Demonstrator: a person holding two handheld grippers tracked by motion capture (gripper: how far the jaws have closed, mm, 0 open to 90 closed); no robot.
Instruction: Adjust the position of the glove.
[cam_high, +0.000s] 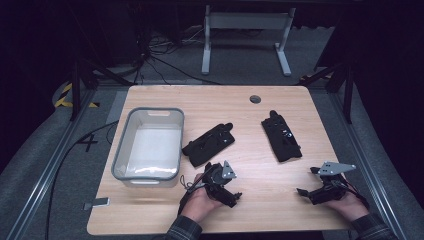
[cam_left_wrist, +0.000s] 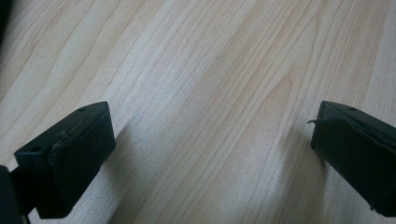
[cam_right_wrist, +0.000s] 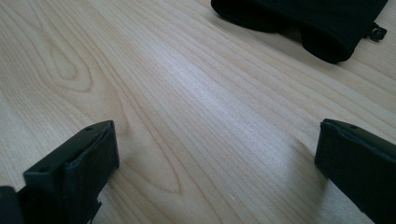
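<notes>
Two black gloves (cam_high: 208, 144) (cam_high: 281, 135), grey bin (cam_high: 148, 145) from above

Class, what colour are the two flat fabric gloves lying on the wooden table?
Both gloves, left and right, are black; the high view shows it best.

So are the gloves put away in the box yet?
Not yet. Nothing looks done: the grey bin has nothing inside. Both black gloves, the left glove and the right glove, lie on the table. The left gripper and right gripper are open, holding nothing. Picking up both gloves is left.
</notes>
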